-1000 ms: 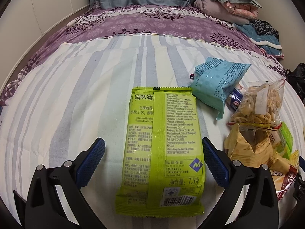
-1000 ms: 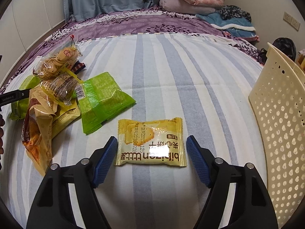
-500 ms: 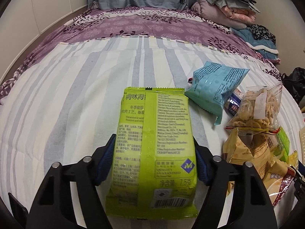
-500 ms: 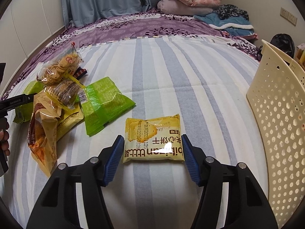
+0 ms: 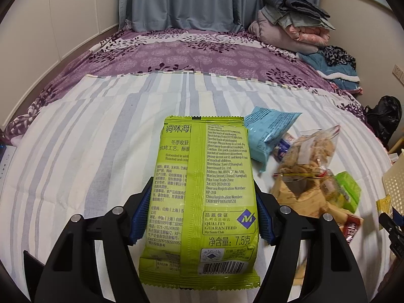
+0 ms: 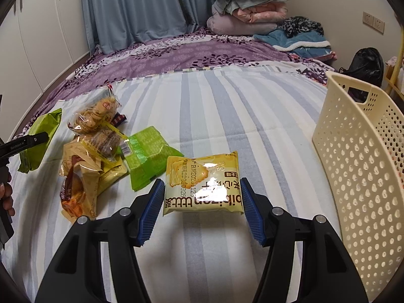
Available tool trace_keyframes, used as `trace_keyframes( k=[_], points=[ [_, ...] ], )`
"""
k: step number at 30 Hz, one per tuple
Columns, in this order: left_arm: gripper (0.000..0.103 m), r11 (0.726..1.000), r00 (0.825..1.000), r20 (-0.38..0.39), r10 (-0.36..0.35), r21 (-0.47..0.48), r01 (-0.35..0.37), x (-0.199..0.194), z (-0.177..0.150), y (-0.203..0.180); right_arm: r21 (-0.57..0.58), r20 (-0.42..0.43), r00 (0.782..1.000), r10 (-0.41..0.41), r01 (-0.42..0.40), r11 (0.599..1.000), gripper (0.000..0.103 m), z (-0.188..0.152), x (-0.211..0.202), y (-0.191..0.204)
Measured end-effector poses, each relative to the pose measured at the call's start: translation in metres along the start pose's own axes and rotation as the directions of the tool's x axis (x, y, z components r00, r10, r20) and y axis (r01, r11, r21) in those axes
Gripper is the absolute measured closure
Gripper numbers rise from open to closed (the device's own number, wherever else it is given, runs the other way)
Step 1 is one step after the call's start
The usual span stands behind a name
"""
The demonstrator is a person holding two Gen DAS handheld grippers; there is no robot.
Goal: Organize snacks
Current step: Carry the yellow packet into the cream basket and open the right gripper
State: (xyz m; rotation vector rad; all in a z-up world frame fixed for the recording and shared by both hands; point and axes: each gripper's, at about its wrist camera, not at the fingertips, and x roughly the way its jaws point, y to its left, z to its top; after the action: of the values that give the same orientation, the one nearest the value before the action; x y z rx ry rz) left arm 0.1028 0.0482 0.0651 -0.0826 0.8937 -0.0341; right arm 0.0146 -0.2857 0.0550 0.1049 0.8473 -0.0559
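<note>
Striped bedspread [image 6: 202, 106]: each gripper's jaws clamp one packet, perhaps six more piled.

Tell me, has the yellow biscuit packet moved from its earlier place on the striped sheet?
Yes. The yellow biscuit packet, clamped in the right tool, has risen off the striped sheet; its shadow lies below.

Left tongs [image 5: 202, 214] clamp the long seaweed packet [image 5: 202, 197] by its sides, clear of the bed [image 5: 113, 126]. Right tongs [image 6: 202, 209] clamp the biscuit packet [image 6: 202, 184], likewise off the bed. Snack pile [image 6: 93, 156] lies on the bed between the two tongs (toward the bed's near edge). Perforated basket [image 6: 366, 164] stands at the bed's right edge. Folded blankets [image 6: 247, 12] stacked in the far right corner.
</note>
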Motion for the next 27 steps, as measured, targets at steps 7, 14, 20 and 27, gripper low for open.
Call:
trace_keyframes(
  k=[7, 14, 20, 27],
  points=[
    [0.032, 0.999, 0.998, 0.047, -0.04, 0.025, 0.039, -0.035, 0.001, -0.016, 0.015, 0.074, 0.997, 0.003, -0.004, 1.0, 0.043, 0.006, -0.036, -0.008],
    [0.032, 0.994, 0.992, 0.09, -0.09, 0.077, 0.083, -0.067, 0.002, -0.042, 0.057, 0.154, 0.988, -0.026, 0.017, 0.998, 0.042, 0.005, -0.077, -0.029],
    [0.032, 0.984, 0.984, 0.115, -0.134, 0.132, 0.119, -0.091, 0.001, -0.068, 0.121, 0.212, 0.973, -0.095, 0.07, 0.99, 0.042, -0.002, -0.111, -0.064],
    [0.032, 0.971, 0.976, 0.127, -0.178, 0.184, 0.153, -0.11, -0.003, -0.096, 0.228, 0.24, 0.947, -0.212, 0.157, 0.961, 0.042, -0.018, -0.14, -0.116]
  ],
)
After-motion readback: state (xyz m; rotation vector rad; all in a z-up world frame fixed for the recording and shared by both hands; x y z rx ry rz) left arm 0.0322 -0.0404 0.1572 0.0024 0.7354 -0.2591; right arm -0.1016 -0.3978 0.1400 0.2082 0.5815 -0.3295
